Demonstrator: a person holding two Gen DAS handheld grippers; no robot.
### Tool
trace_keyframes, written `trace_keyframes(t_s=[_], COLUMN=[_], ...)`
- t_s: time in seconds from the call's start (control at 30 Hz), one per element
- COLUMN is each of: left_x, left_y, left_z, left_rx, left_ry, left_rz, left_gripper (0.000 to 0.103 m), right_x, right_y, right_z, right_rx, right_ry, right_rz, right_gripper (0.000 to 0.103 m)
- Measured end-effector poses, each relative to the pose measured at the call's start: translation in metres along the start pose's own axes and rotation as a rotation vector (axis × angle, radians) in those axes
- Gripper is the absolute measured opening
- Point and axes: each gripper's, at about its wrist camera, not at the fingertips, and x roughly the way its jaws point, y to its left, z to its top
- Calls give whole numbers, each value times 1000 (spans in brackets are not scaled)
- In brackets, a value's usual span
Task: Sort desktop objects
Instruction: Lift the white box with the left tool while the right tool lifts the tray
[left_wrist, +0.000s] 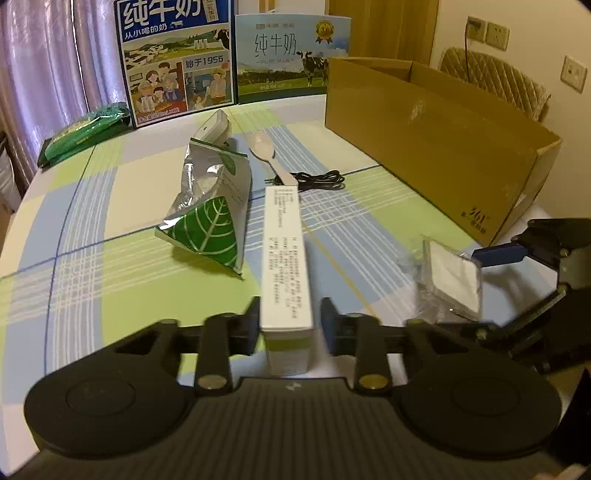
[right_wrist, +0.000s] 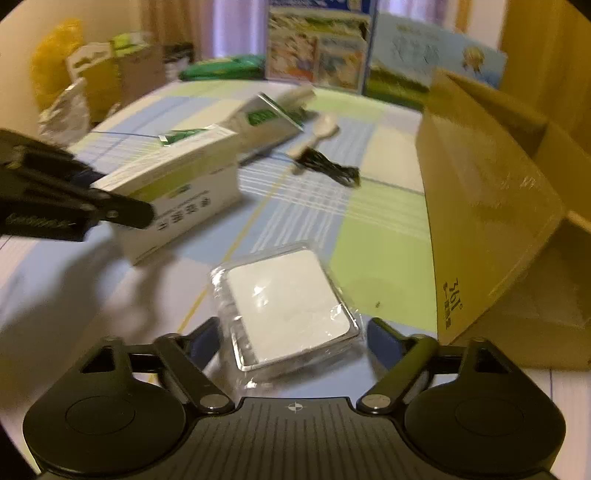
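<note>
Left claw (left_wrist: 287, 321) straddles the near end of a long white carton (left_wrist: 284, 258) lying on the bench (left_wrist: 110, 266), jaws parted a little wider than the carton and not yet pressing it. Right claw (right_wrist: 291, 341) stands wide around a flat white pad in clear wrap (right_wrist: 288, 306). Likely light and stiff, the carton suits a grip across its narrow sides; the wrap looks slippery, so pinch the pad's edges. An open cardboard box (right_wrist: 491, 206) sits just beside.
</note>
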Motion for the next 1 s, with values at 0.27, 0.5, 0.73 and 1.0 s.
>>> trace_keyframes(t_s=[0.27,0.5,0.73,1.0], left_x=[10,20,32,32], left_y=[4,5,3,0], left_z=[4,8,11,8], left_rx=[-33,-38,-30,-15], left_ry=[-17,-9,13,15], left_rz=[-28,-22,13,21], left_gripper=[42,42,39,20], right_x=[11,19,19,19], right_y=[-8,-8,-8,-5], right_z=[-1,1,1,1], right_rx=[-20,46,71,49], right_ry=[-12,9,-5,-21], right_rz=[53,89,68,55], right_gripper=[90,69,68,70])
